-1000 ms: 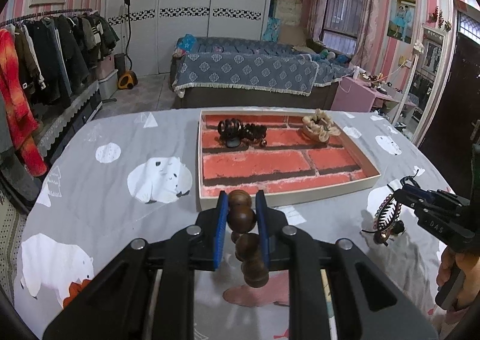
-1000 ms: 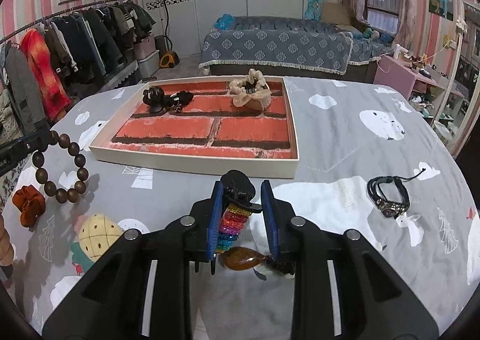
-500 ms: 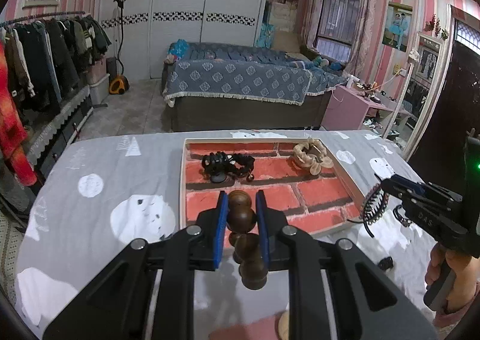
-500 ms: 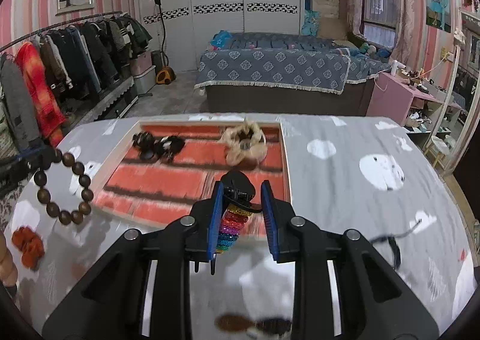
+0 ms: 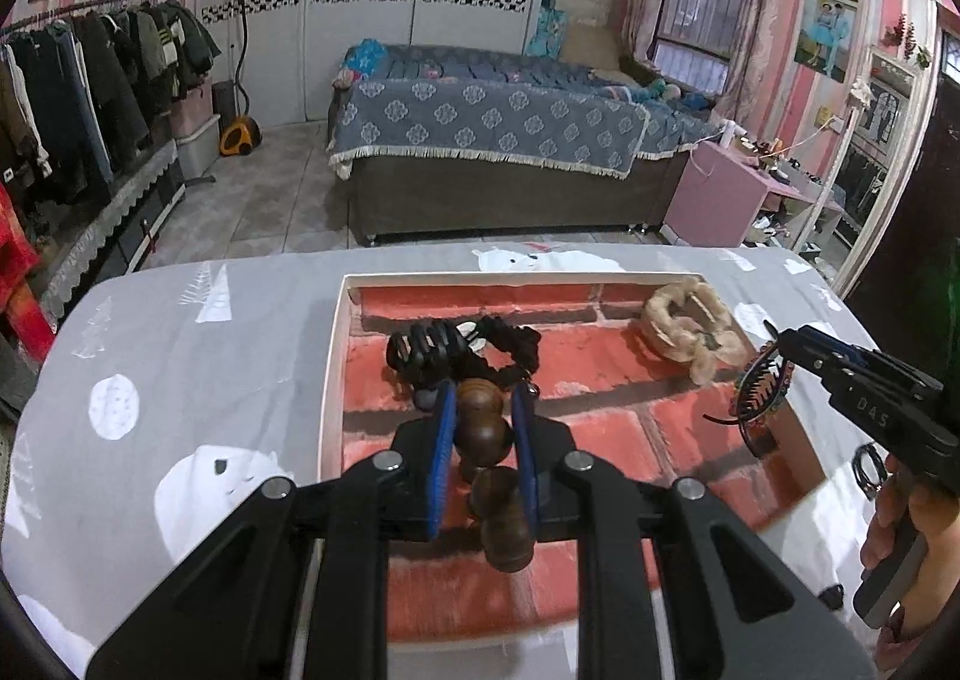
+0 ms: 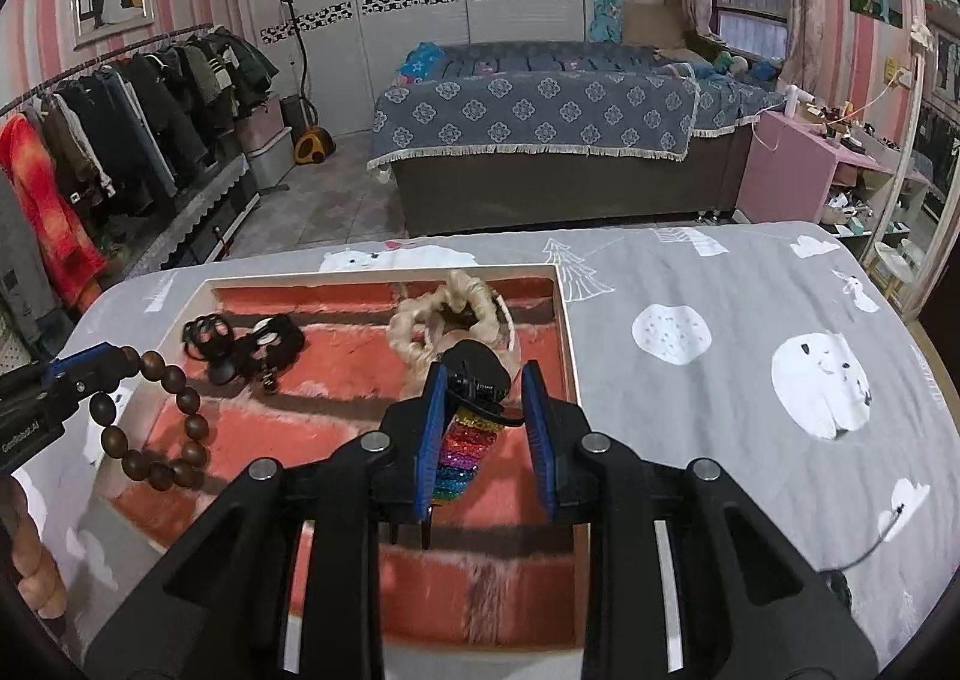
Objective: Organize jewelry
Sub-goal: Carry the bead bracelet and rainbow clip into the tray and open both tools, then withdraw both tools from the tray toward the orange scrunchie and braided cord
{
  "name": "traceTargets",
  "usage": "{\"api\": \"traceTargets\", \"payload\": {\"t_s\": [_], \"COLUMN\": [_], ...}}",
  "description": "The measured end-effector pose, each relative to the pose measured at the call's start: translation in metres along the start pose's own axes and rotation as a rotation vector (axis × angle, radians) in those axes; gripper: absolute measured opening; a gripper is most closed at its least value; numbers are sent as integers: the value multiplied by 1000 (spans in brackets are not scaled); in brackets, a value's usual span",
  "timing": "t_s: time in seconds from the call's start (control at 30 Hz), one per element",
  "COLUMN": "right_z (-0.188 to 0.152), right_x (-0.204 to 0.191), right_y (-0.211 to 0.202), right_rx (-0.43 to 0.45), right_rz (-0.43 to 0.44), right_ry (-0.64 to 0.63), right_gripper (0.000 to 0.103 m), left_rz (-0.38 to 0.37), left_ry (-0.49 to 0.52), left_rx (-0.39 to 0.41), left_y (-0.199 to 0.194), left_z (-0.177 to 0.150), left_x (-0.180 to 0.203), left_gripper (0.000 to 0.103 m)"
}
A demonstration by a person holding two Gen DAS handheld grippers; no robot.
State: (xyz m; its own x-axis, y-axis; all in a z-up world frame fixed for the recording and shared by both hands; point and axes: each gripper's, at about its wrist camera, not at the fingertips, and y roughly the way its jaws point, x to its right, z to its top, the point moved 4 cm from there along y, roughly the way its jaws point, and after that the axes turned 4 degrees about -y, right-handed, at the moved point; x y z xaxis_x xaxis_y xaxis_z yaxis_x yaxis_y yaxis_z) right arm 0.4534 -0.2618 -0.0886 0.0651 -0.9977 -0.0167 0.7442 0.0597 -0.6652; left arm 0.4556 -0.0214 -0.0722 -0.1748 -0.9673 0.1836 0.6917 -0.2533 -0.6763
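Now we have the wooden bead bracelet (image 5: 489, 461) clamped between the blue pads of our left gripper (image 5: 483, 428), its loop hanging over the left part of the brick-patterned tray (image 5: 337, 356). Our right gripper (image 6: 485, 410) is closed on the rainbow hair claw (image 6: 471, 434), held above the tray's right half, just in front of the cream scrunchie (image 6: 420, 320) lying at the back. Black hair accessories (image 6: 240, 344) sit in the tray's back left area. Outward, the tray rests on a grey bear-print cloth (image 6: 750, 356), where a dark corded bracelet (image 5: 867, 464) lies to the right beside the tray.
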Motion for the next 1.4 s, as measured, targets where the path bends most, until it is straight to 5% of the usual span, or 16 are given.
{"api": "traceTargets", "payload": {"t_s": [0.33,0.5,0.63,0.9,1.03,1.17,1.23,1.3,1.4], "right_z": [-4,-15,-19,-14,-6,-1,-1,-1,-7], "right_x": [9,9,8,6,8,15,20,22,25], "right_y": [29,35,40,48,35,12,-3,-19,-47], "right_rx": [-31,-79,-97,-107,-68,-26,-3,22,58], "right_rz": [-11,-51,-63,-54,-35,-35,-36,-39,-59], "right_ry": [7,-25,-35,-51,-43,-26,-14,-14,-30], "right_gripper": [26,21,8,9,40,53,64,73,88], "left_rz": [46,102,143,185,188,191,179,181,174], "left_ry": [-6,7,15,20,8,12,9,15,34], "left_rx": [-35,-47,-65,-103,-120,-119,-116,-86,-55], "left_y": [29,37,47,61,60,51,43,30,10], "left_z": [1,-4,-7,-14,-16,-16,-16,-15,-13], "left_x": [-18,-24,-29,-35,-40,-38,-36,-34,-28], "left_gripper": [20,20,20,20,20,21,33,60,66]}}
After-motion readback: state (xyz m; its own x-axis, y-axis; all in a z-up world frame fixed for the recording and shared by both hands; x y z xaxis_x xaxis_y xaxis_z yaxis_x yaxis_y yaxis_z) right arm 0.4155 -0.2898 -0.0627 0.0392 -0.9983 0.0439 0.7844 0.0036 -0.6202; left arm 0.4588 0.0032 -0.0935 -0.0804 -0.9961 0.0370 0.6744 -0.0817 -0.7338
